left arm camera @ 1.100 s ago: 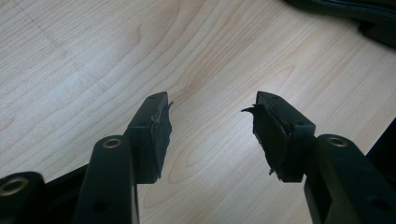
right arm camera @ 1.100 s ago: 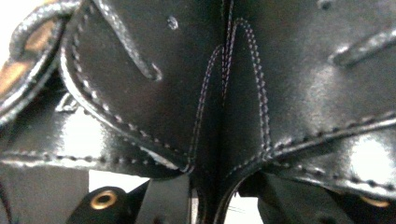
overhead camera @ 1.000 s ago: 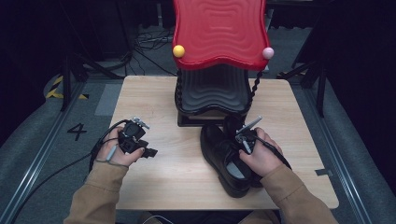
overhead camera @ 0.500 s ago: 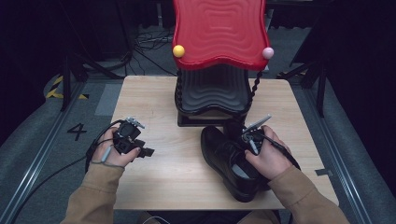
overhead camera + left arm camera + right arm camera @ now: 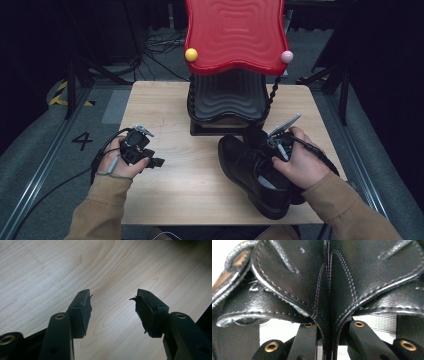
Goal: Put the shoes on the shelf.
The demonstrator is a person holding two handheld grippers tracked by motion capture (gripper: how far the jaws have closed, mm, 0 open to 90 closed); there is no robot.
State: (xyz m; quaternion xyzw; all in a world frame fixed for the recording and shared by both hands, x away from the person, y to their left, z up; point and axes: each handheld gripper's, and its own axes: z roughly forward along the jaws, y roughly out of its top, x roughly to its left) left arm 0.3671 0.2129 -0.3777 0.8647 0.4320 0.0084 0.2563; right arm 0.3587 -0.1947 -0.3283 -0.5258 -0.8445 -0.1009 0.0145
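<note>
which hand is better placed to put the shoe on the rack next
Right. The right gripper is already clamped on the black shoe at its heel seam, close in front of the rack. The left gripper stands open over bare table, apart from the shoe.

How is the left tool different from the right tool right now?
The left tool has its jaws apart with nothing between them; the right tool is clamped on the black shoe's leather seam. The left tool sits over bare table near its left edge, while the right tool is at the shoe on the right side. Both are black, two-jawed and hand-held.
</note>
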